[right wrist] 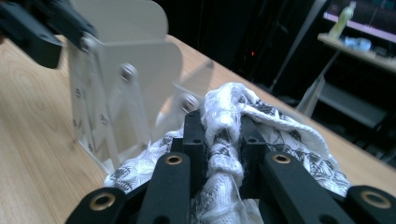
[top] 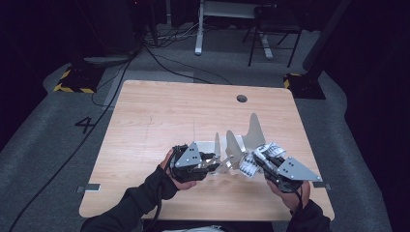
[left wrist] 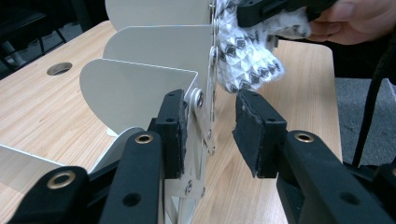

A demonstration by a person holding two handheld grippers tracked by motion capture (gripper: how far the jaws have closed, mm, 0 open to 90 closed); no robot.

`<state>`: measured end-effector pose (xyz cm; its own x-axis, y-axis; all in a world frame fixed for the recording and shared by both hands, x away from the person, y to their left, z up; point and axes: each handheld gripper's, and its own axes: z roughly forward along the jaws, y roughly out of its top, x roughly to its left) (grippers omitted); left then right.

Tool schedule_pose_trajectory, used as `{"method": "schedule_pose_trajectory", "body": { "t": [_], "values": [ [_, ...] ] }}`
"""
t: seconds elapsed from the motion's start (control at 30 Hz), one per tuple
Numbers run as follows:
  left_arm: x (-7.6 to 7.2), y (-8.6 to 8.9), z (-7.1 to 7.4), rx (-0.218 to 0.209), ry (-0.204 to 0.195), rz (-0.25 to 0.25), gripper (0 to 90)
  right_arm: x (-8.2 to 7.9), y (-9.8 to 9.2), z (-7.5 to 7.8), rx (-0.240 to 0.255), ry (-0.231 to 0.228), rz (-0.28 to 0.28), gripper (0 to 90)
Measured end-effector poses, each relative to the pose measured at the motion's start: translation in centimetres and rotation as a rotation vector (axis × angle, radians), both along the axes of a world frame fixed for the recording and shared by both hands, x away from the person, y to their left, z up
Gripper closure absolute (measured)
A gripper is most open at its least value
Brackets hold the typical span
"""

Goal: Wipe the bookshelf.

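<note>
At the table's (top: 145,121) near edge, the right gripper (right wrist: 223,154) clamps a patterned cloth (right wrist: 280,140) beside the metal rack (left wrist: 154,84); the left gripper (left wrist: 208,133), half open, steadies the rack's frame. Placement remains undone.

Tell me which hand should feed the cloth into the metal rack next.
Right, likely. Its tongs are shut on the patterned cloth beside the rack; the left tongs steady the rack's hinged end.

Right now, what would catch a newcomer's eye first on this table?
A white metal rack of curved fins stands near the table's front edge. The right gripper has its fingers shut on a bunched black-and-white patterned cloth beside the rack, while the left gripper straddles the rack's riveted end bracket.
</note>
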<state>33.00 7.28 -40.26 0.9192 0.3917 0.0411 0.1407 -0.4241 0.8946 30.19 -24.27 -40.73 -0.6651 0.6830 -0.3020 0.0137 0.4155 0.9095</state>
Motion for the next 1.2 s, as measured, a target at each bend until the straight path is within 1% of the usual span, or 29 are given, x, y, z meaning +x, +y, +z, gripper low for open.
{"method": "schedule_pose_trajectory", "body": {
  "t": [0.03,0.1,0.17,0.23,0.27,0.3,0.4,0.47,0.53,0.6,0.63,0.67,0.7,0.73,0.8,0.83,0.93,1.0,1.03,1.07,1.13,1.2],
  "values": [
    [0.0,0.0,0.0,-0.002,0.003,-0.001,65.1,-0.3,0.5,0.1,-0.014,-0.015,0.012,78.2],
    [0.0,0.0,0.0,-0.002,0.001,-0.001,65.5,-0.5,1.3,0.1,-0.037,-0.028,0.023,78.2],
    [0.0,0.0,0.0,0.009,-0.011,0.001,66.2,-0.5,2.0,-0.1,-0.045,-0.023,0.034,78.2],
    [0.0,0.0,0.0,0.011,-0.013,0.004,66.2,-0.4,2.6,-0.2,-0.052,-0.022,0.042,78.3],
    [0.0,0.0,0.0,0.01,-0.009,0.004,66.3,-0.4,2.8,-0.2,-0.048,-0.019,0.051,78.3],
    [0.0,0.0,0.0,0.01,-0.009,0.003,66.4,-0.5,3.1,-0.3,-0.052,-0.025,0.057,78.3],
    [0.1,0.1,0.0,0.001,-0.007,-0.002,67.6,-0.8,3.4,-0.2,-0.066,-0.033,0.055,78.3],
    [0.1,0.1,0.0,0.001,-0.007,-0.002,67.7,-0.8,3.3,-0.2,-0.059,-0.027,0.059,78.4],
    [0.1,0.1,0.0,0.0,-0.005,-0.001,67.8,-0.8,3.4,-0.5,-0.063,-0.023,0.061,78.3],
    [0.1,0.1,0.0,0.001,-0.007,0.0,67.7,-0.8,3.8,-1.0,-0.091,-0.016,0.072,78.4],
    [0.0,0.1,0.0,0.009,-0.012,0.003,68.0,-0.8,4.0,-1.2,-0.108,-0.014,0.074,78.3],
    [0.0,0.0,0.0,0.012,-0.014,0.003,68.1,-0.7,4.1,-1.6,-0.141,-0.013,0.073,78.4],
    [0.0,0.0,0.0,0.011,-0.014,0.003,68.1,-0.5,4.0,-1.8,-0.151,-0.009,0.072,78.5],
    [0.0,0.1,0.0,0.01,-0.014,0.002,68.1,-0.3,3.6,-2.0,-0.153,0.004,0.067,78.6],
    [0.1,0.1,0.0,0.008,-0.013,0.0,68.2,0.1,2.6,-2.5,-0.135,0.047,0.046,78.7],
    [0.1,0.1,-0.1,0.006,-0.014,-0.001,68.3,0.2,2.2,-2.8,-0.132,0.061,0.037,78.7],
    [0.1,0.2,-0.1,0.004,-0.016,0.0,68.9,0.7,0.6,-4.0,-0.147,0.114,0.001,78.9],
    [0.1,0.2,-0.1,0.0,-0.01,0.002,69.4,1.1,-0.1,-4.9,-0.137,0.169,-0.018,79.0],
    [0.1,0.2,-0.1,0.001,-0.012,0.004,69.8,1.4,-0.2,-5.2,-0.14,0.187,-0.025,79.1],
    [0.1,0.2,-0.1,0.001,-0.01,0.005,70.2,1.5,-0.3,-5.4,-0.145,0.2,-0.032,79.2],
    [0.2,0.2,-0.1,-0.005,-0.003,0.003,70.3,1.7,-0.3,-5.6,-0.166,0.2,-0.041,79.3],
    [0.2,0.3,-0.2,-0.012,0.001,0.003,71.5,1.9,-0.4,-5.7,-0.17,0.208,-0.062,79.4]
  ]
}}
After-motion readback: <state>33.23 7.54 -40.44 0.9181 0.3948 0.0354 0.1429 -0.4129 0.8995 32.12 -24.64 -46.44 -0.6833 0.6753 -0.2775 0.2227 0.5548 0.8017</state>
